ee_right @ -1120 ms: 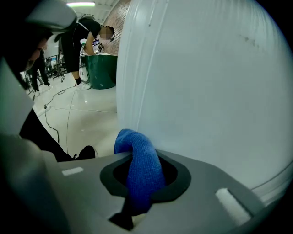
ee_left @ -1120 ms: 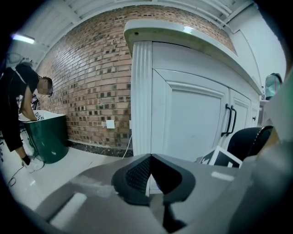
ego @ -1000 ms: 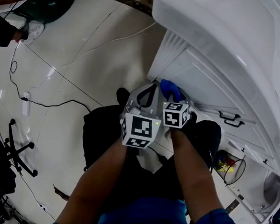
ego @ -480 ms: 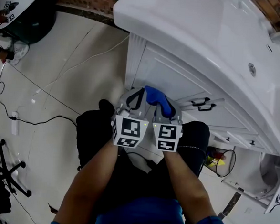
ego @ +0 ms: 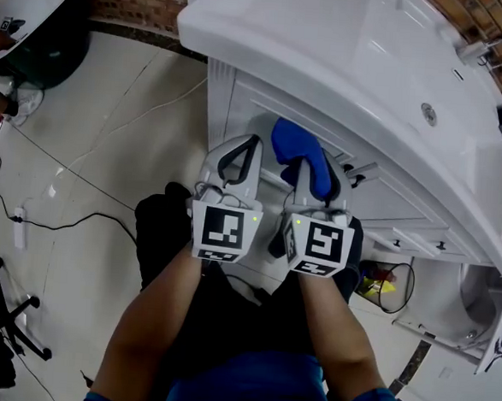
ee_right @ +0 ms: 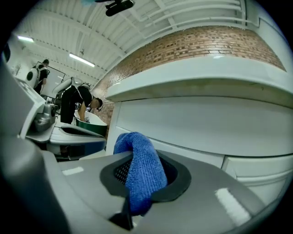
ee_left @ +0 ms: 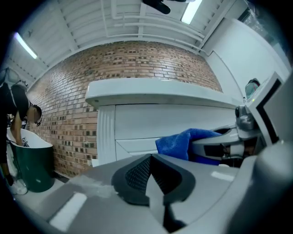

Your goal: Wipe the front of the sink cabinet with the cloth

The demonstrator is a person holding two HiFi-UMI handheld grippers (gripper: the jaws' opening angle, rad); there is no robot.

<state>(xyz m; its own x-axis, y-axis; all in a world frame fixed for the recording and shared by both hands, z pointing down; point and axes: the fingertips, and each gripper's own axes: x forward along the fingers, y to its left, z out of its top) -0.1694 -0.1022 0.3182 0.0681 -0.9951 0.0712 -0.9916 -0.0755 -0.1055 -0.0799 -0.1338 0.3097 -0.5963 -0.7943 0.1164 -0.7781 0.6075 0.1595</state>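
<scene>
Before sink cabinet (ego: 245, 105), right gripper (ego: 311, 176) clamping cloth (ego: 299, 149), left gripper (ego: 242, 156) alongside, closed, empty

I can read no words, numbers or brand names in any of my feeds. The only printed signs are black-and-white block patterns on the white marker cube (ego: 222, 231) of the left gripper (ee_left: 151, 160) and the matching cube (ego: 321, 244) of the right gripper (ee_right: 137, 178).
</scene>
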